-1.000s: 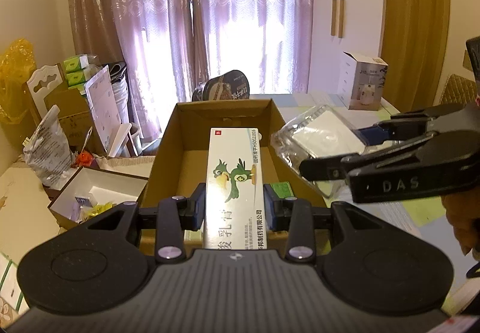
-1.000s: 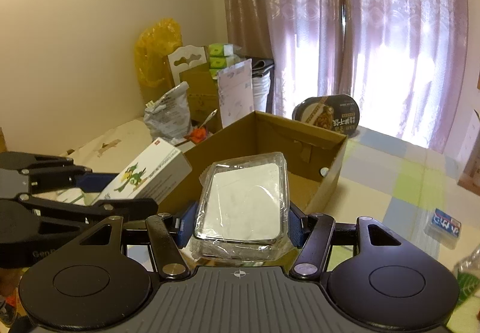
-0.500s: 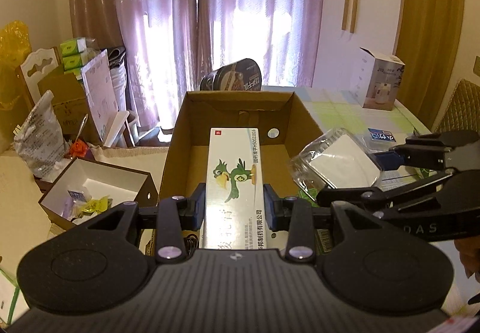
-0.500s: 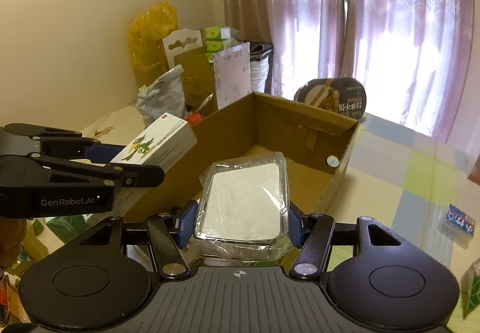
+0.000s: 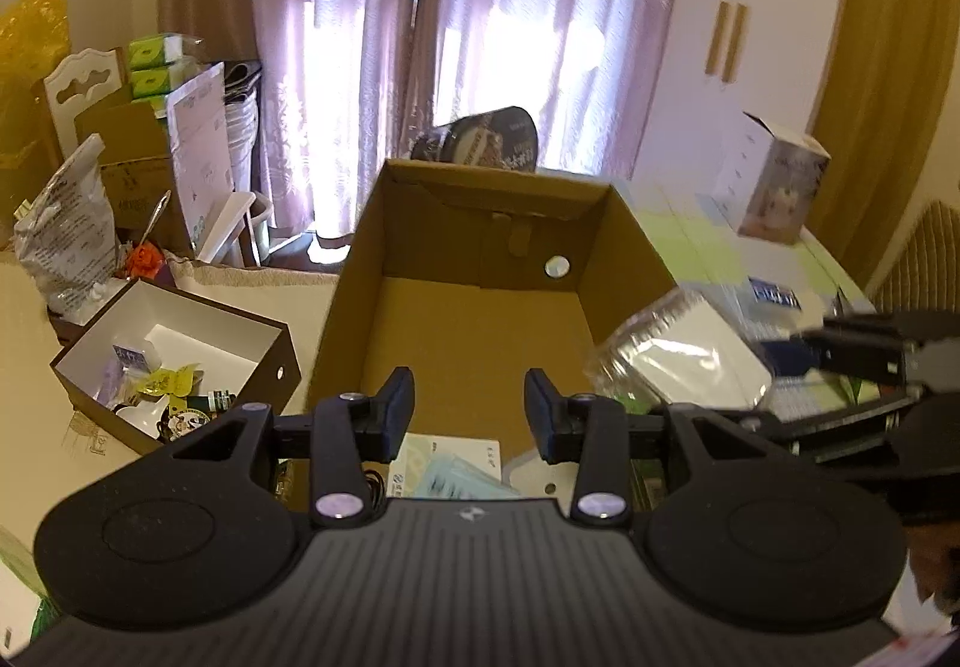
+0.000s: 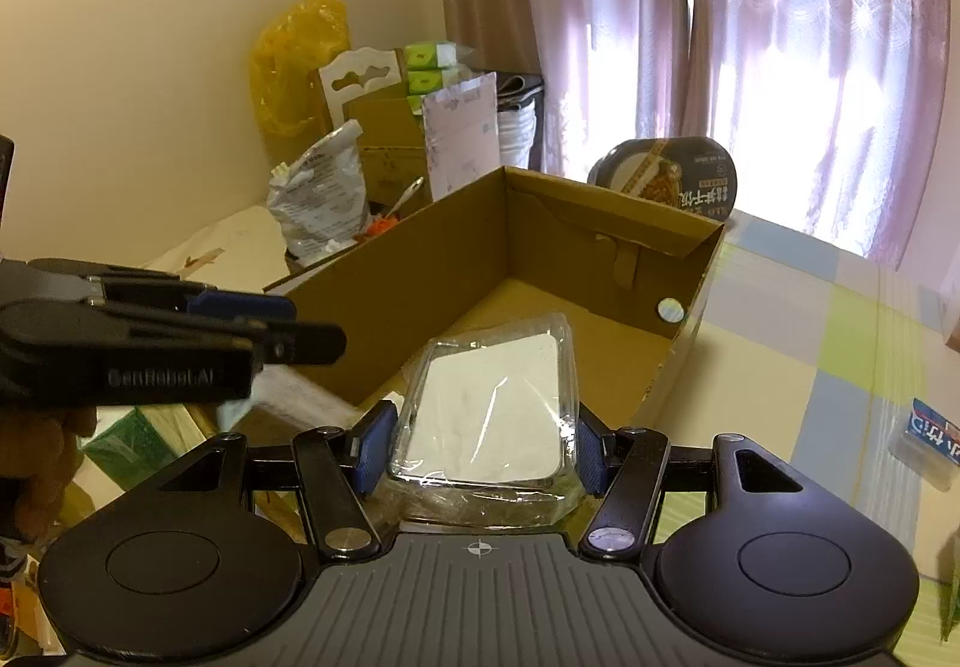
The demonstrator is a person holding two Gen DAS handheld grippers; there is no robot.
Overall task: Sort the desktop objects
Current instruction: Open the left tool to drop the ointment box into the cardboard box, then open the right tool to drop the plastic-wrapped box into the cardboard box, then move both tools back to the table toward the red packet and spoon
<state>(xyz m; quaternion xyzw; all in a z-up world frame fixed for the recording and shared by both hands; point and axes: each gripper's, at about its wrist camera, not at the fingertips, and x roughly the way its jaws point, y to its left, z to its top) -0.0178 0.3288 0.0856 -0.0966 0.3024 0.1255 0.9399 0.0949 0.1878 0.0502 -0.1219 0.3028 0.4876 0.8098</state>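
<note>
Cardboard box (image 6: 528,271) sits open on the table, near the far left corner, and its top has no lid. The right gripper (image 6: 480,451) is squeezing a clear wrapped packet (image 6: 492,415) with something white and flat inside. The packet is pinched on its two long sides, so its long way points straight ahead, toward the box. It hangs just over the near right corner of the box, above the near edge. The box lies in front of the right gripper and a bit to its left, so this gripper is the one closer to dropping its thing in. I think the next move is a short push forward and down, then letting go. The left gripper (image 5: 468,415) is spread wide with nothing between its fingers. It hovers over the near end of the box. Under it, low inside the box, a white carton (image 5: 447,460) with pale green print lies flat. A small white open box (image 5: 174,361) of little things sits to the left of the big one. A small blue and white pack (image 6: 930,442) lies on the checked cloth (image 6: 840,343) by the right edge, well apart from the box, not yet sorted.
</note>
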